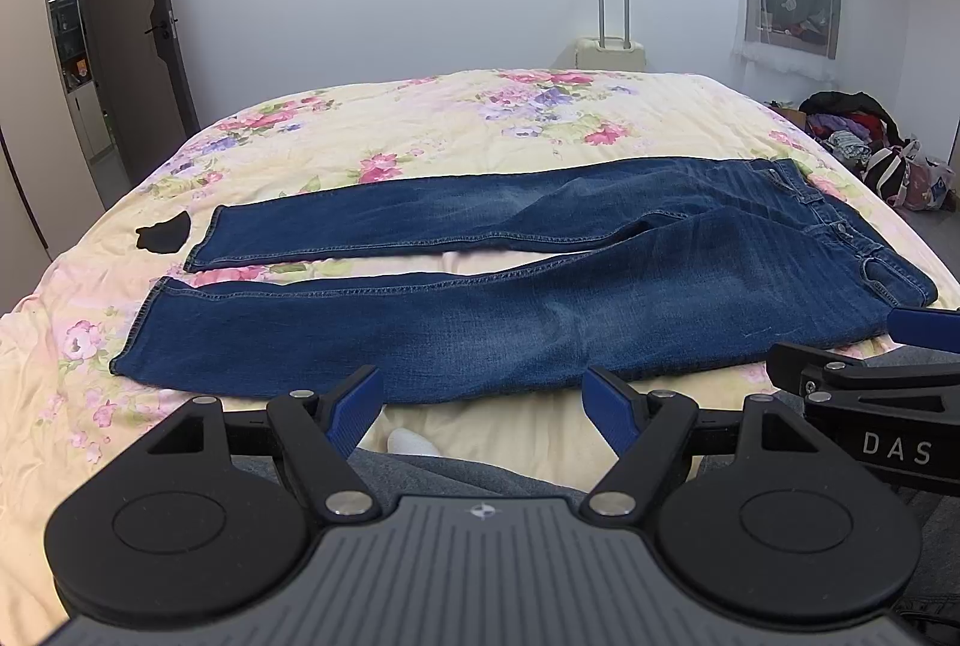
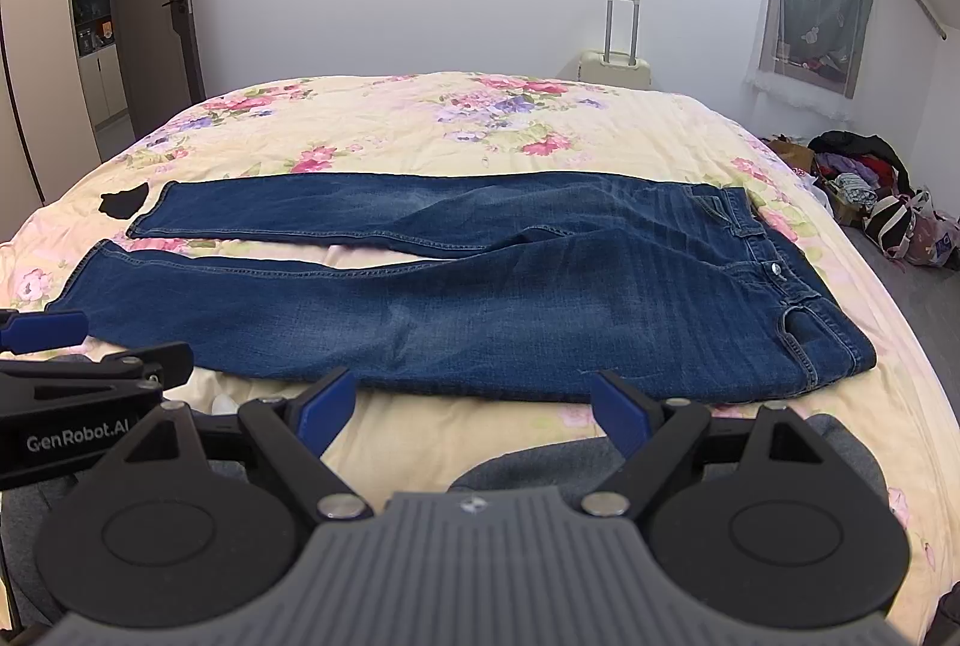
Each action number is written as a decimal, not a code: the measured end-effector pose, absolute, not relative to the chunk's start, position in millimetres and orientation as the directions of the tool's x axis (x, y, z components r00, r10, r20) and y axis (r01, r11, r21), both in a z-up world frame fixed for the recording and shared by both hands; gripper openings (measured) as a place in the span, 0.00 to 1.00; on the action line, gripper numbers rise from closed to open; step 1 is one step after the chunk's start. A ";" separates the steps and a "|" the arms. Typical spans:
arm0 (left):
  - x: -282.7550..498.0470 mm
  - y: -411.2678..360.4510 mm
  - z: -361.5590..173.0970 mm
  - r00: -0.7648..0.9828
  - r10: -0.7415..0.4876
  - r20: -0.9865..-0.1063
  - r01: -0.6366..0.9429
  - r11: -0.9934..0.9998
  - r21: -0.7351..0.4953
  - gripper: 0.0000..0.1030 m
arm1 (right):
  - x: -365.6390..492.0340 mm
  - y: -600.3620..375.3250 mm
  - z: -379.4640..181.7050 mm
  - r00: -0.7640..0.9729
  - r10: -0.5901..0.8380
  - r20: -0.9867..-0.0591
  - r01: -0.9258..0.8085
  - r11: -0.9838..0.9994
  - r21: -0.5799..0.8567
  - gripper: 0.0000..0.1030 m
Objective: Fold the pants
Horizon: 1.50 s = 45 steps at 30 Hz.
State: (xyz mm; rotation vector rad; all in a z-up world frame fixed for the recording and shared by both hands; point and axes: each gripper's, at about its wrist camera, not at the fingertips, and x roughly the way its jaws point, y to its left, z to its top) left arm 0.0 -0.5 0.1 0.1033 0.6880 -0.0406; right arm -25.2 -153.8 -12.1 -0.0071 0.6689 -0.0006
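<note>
Pants: the blue jeans lie flat across the flowered bedcover, waistband to my right, both leg hems to my left. The legs are spread apart, with a strip of bedcover showing between them.

Step in hand: I judge nothing is folded yet; the first fold is to lay the near leg onto the far leg.

Left gripper: I hold it just before the near edge of the jeans, toward the hem side, jaws spread wide, holding nothing.

Right gripper: it is also just before the near edge of the jeans, toward the waistband side, jaws spread, empty.

How to do it well: I think I should pinch only the near side seam, one gripper close to the hem and one close to the waistband corner, lift together and carry the edge over evenly, so the denim does not twist.

Risk: the jaws may also catch the bedcover under the jeans.

Around the jeans: a small black cloth lies just beyond the far hem; a suitcase stands behind the bed.
</note>
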 end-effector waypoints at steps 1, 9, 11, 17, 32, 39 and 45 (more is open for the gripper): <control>-0.1 -0.4 0.2 0.772 -0.003 -0.636 0.072 0.994 0.082 0.86 | -25.2 -153.9 -12.0 0.785 -0.003 -0.620 -0.002 1.000 -0.006 0.80; -0.1 -0.5 0.1 0.773 -0.003 -0.635 0.072 0.994 0.082 0.86 | -25.5 -154.0 -11.9 0.785 -0.002 -0.620 -0.003 1.000 -0.006 0.80; -0.1 -0.5 0.3 0.773 -0.004 -0.634 0.072 0.994 0.082 0.86 | -25.5 -153.9 -11.8 0.785 -0.002 -0.620 -0.003 1.000 -0.007 0.80; 3.4 5.2 6.9 0.774 -0.005 -0.634 0.073 0.994 0.081 0.86 | -26.0 -154.5 -13.1 0.786 -0.003 -0.618 -0.001 1.000 -0.006 0.80; 2.5 6.9 15.2 0.775 -0.004 -0.632 0.071 0.994 0.081 0.86 | -26.4 -154.5 -14.5 0.789 -0.003 -0.615 -0.001 1.000 -0.007 0.80; 5.5 11.8 27.2 0.771 -0.015 -0.636 0.075 0.995 0.069 0.86 | -25.4 -155.1 -15.7 0.787 -0.003 -0.617 0.000 1.000 -0.005 0.80; 29.6 43.8 21.0 0.774 -0.021 -0.633 0.069 0.996 0.052 0.77 | -9.3 -172.5 -18.4 0.799 -0.014 -0.602 0.040 0.999 0.031 0.80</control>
